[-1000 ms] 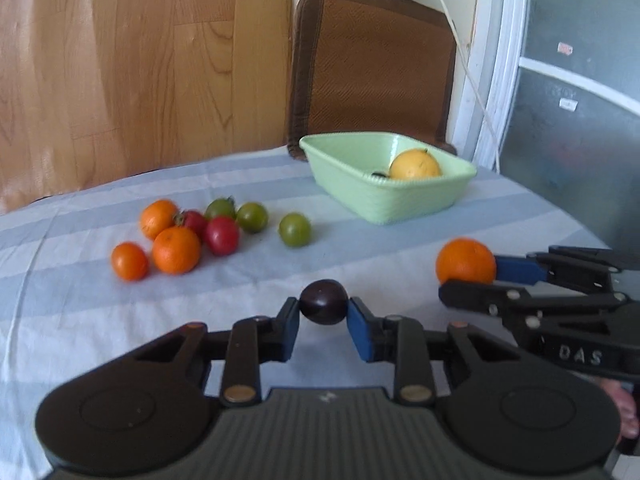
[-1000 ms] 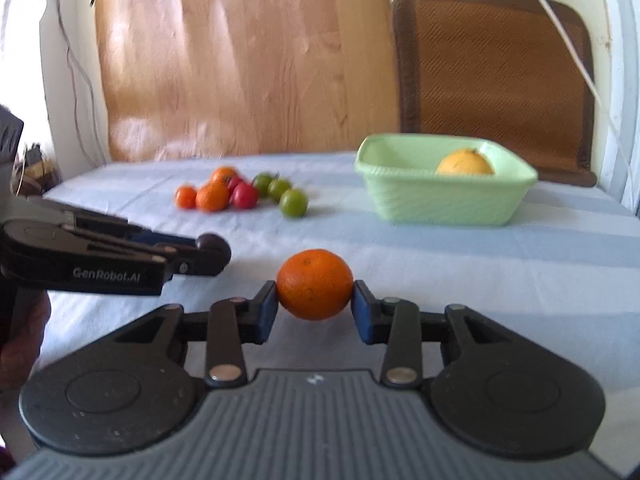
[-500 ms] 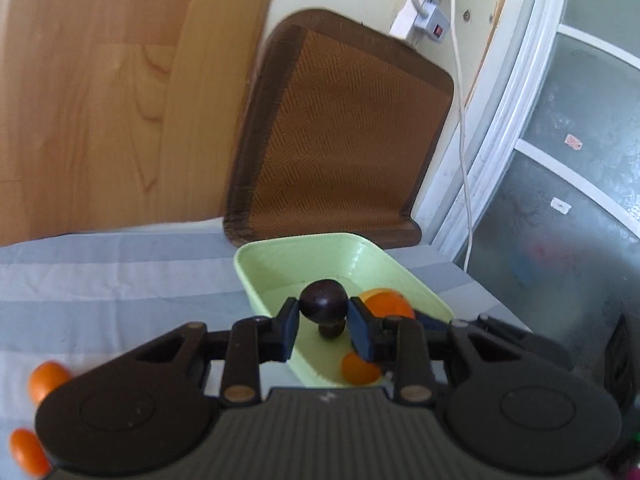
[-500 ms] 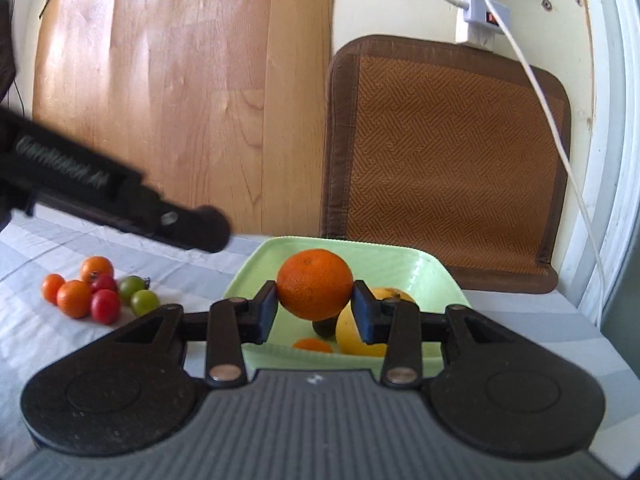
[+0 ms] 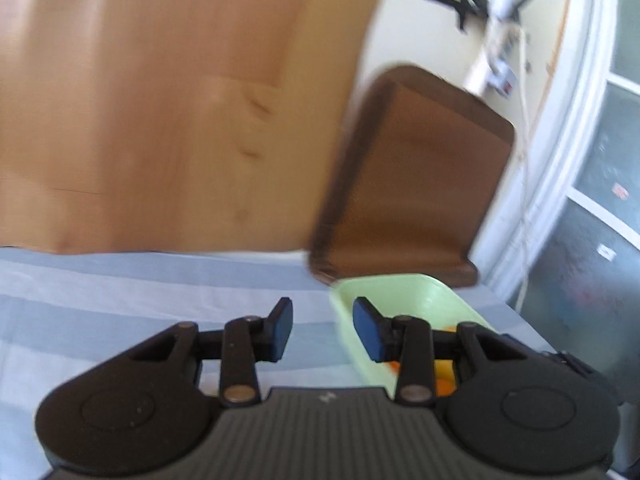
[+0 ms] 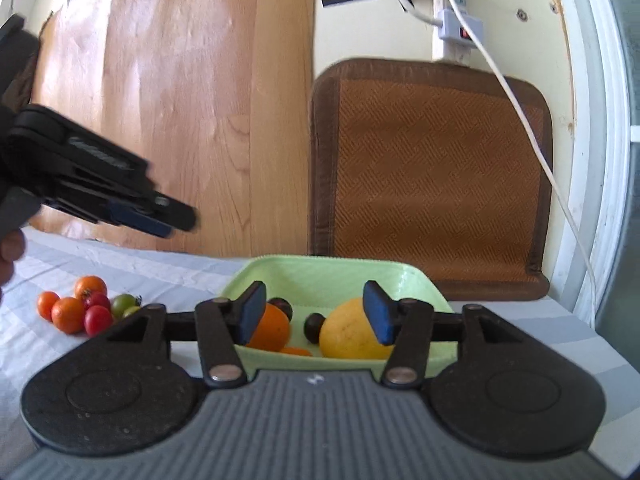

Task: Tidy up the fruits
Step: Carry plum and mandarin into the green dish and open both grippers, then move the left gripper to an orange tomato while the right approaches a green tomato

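A light green bowl [image 6: 344, 276] stands on the striped cloth and holds an orange [image 6: 272, 330], a yellow citrus [image 6: 348, 334] and two dark plums [image 6: 313, 327]. My right gripper [image 6: 314, 316] is open and empty just above the bowl's near side. My left gripper [image 5: 322, 334] is open and empty over the bowl's left rim [image 5: 340, 320]; it also shows in the right wrist view [image 6: 160, 220], raised at the left. A cluster of orange, red and green tomatoes [image 6: 86, 308] lies on the cloth left of the bowl.
A brown woven chair back [image 6: 432, 176] stands right behind the bowl. A wooden panel [image 6: 180, 120] leans on the wall at the left. A white cable [image 6: 532, 120] hangs from a wall power strip at the right.
Both grippers have opened. The orange and the dark plum they held now lie in the bowl. The left gripper has swung up and to the left.
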### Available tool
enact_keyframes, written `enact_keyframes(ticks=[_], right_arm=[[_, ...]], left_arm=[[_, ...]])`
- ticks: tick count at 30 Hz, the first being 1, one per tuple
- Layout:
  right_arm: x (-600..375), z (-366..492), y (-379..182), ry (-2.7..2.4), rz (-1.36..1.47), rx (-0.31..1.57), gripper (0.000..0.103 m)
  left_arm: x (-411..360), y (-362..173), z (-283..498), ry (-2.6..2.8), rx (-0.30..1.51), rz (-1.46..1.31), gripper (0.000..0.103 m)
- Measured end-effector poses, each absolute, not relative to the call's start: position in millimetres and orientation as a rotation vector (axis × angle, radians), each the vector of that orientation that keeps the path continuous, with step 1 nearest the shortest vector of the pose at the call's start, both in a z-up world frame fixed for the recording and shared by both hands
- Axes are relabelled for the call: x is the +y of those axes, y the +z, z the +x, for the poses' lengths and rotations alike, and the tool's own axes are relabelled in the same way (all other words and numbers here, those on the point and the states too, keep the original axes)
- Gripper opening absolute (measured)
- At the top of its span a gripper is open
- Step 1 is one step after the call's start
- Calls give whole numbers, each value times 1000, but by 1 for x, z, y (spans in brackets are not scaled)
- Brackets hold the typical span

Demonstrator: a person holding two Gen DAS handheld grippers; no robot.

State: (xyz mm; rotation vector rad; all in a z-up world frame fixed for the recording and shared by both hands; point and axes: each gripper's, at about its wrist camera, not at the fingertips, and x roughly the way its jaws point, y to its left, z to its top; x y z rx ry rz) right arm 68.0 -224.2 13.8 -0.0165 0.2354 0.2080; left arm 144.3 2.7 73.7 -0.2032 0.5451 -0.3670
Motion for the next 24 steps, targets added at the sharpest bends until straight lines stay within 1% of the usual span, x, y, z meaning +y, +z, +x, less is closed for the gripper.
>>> enact_keyframes(ticks=[1,3,6,9,11,12,15,18,20,24], right_arm=[[-224,65,15,227,-7,220,46],[-222,59,17,274,20,215,39],[-208,57,22,376,35,262,39],[-182,54,21,479,-10,328,39],[-160,57,16,491,-75,387,39],[-151,61,11,488,-103,415,39],[-137,75,3,482,-125,507,39],[-132,84,3,460,-115,527,40],[-128,90,2,463,-111,536,40],[-117,101,-7,465,-126,576,40]], left_arm=[[19,75,135,-333,535,-208,34],[47,73,117,-269,529,-215,35],[77,63,95,-201,545,-221,35],[91,48,83,-168,574,-211,35],[95,37,82,-158,592,-212,50],[96,33,82,-155,599,-213,51],[97,24,91,-157,630,-227,51],[100,16,99,-181,652,-266,51],[101,11,104,-181,665,-287,48],[105,0,107,-184,679,-352,48]])
